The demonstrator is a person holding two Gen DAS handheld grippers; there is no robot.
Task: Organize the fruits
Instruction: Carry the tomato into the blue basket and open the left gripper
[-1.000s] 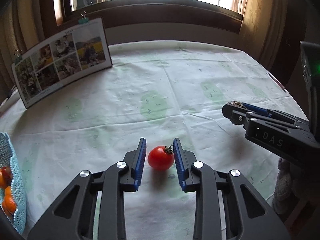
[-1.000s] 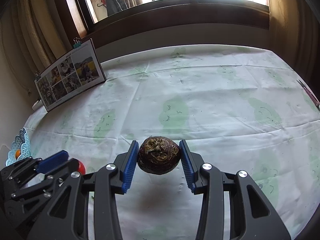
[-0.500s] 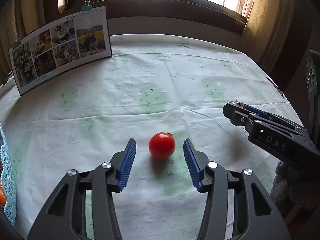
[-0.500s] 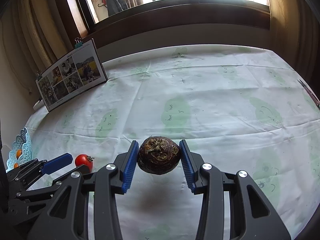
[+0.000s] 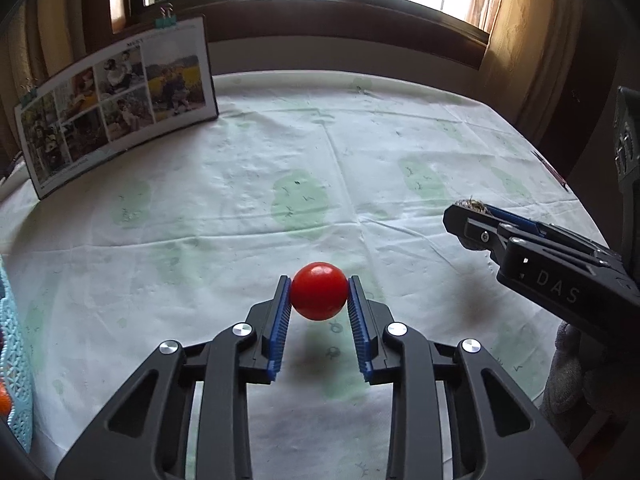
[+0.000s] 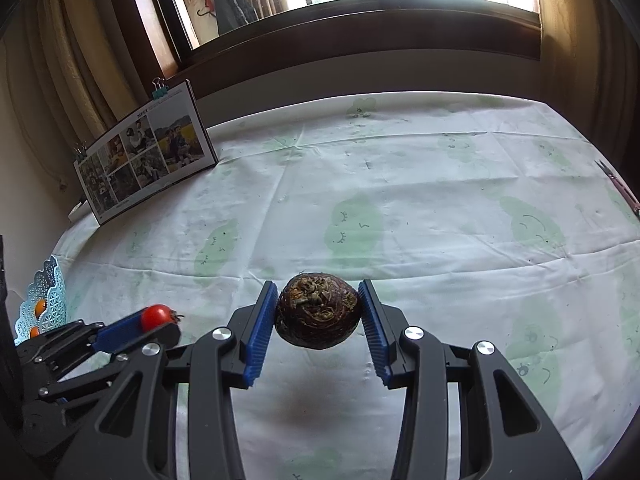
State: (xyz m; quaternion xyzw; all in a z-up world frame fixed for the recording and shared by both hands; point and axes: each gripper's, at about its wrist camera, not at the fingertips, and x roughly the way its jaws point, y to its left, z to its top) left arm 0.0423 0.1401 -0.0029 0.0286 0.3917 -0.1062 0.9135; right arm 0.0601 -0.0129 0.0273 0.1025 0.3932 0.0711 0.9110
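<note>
A red tomato [image 5: 319, 291] hangs a little above the tablecloth, its shadow below it, with my left gripper [image 5: 319, 280] shut on it. The right wrist view shows that same tomato [image 6: 157, 317] in the left gripper [image 6: 160, 323] at lower left. My right gripper [image 6: 318, 285] is shut on a rough dark-brown round fruit [image 6: 318, 314], also held off the cloth. From the left wrist view the right gripper [image 5: 466, 216] reaches in from the right, with only the brown fruit's top [image 5: 473, 202] showing. A light-blue lattice basket [image 6: 48, 300] holding orange fruits [image 6: 40, 307] stands at the far left.
A clipped photo board [image 5: 116, 104] leans at the table's back left. The white cloth with green patches [image 6: 400, 200] covers the round table. A thin pen-like item [image 6: 618, 184] lies near the right edge. The basket rim [image 5: 12, 360] shows at the left edge.
The left gripper's fingers opened wider around the tomato, then shut on it and raised it off the cloth. The right gripper keeps holding the brown fruit in place.
</note>
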